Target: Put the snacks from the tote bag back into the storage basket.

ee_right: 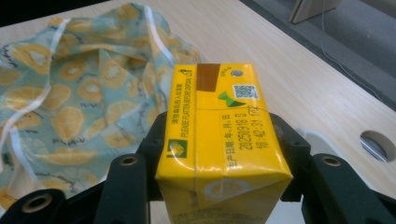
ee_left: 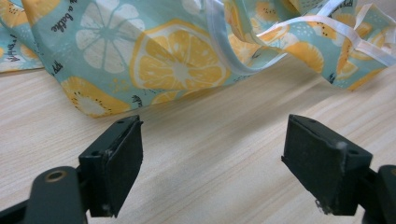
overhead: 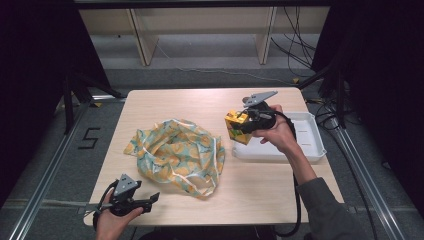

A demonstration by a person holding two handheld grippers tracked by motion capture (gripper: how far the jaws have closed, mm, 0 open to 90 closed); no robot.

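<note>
Table (overhead: 260,195) — carton's (ee_right: 219,126) date print

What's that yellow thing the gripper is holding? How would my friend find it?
Look at the wooden table, then at the white tray on its right side. Just left of the tray, the right gripper is shut on a small carton. It is bright yellow and box-shaped with printed writing, unlike the soft, lemon-patterned bag lying crumpled nearby.

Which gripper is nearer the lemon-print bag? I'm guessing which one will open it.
Left. The left gripper sits open on the table just short of the lemon-print bag's near edge; the right gripper, clamping a yellow drink carton, is beside the white tray.
</note>
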